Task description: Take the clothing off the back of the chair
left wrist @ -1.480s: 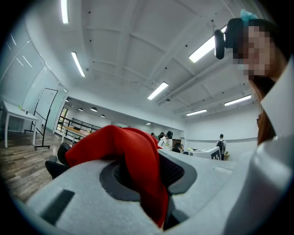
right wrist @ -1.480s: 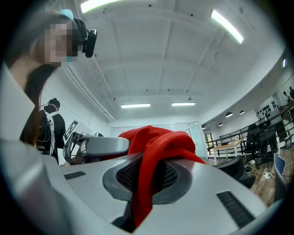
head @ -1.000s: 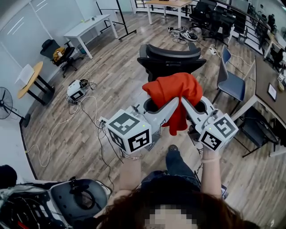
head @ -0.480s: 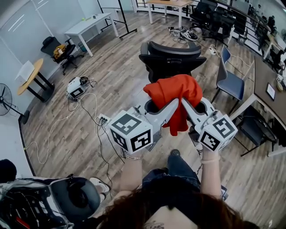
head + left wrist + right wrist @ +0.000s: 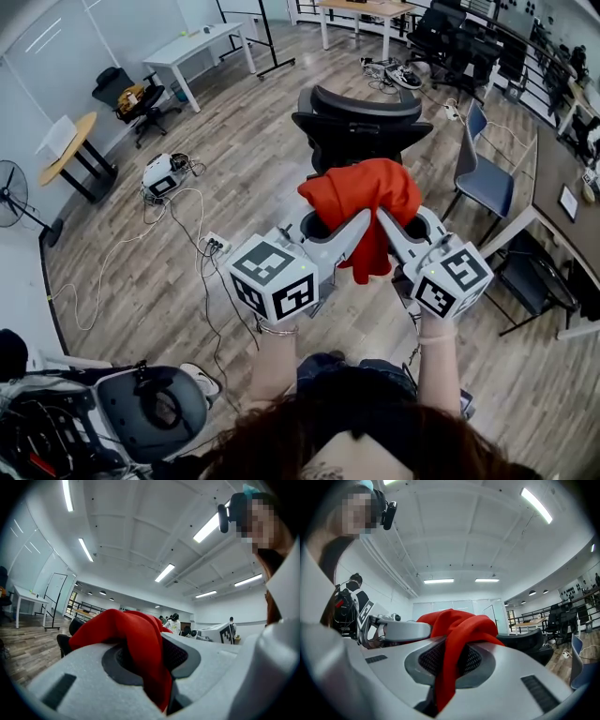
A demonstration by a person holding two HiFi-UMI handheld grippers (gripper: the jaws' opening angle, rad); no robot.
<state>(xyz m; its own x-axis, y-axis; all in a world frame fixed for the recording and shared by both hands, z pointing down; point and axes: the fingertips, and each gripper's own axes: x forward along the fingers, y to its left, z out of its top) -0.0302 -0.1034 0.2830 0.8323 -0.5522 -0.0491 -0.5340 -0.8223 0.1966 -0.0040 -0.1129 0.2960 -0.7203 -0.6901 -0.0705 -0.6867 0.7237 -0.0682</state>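
A red garment point(image 5: 364, 199) hangs bunched in the air in front of the black office chair point(image 5: 361, 120), apart from its backrest. My left gripper point(image 5: 361, 221) is shut on the cloth from the left, and my right gripper point(image 5: 382, 219) is shut on it from the right; the two sets of tips meet close together under the bundle. In the left gripper view the red garment point(image 5: 136, 641) is pinched between the grey jaws and hangs below them. The right gripper view shows the same: a fold of the red garment point(image 5: 454, 653) squeezed between the jaws.
A blue-grey chair point(image 5: 483, 173) stands to the right of the black one, beside a table edge point(image 5: 553, 187). Cables and a power strip point(image 5: 216, 246) lie on the wooden floor at left. A white desk point(image 5: 192, 49) and a round table point(image 5: 61, 159) stand farther left.
Both grippers with the red garment have drawn slightly back from the black chair toward the person. The grips look the same.
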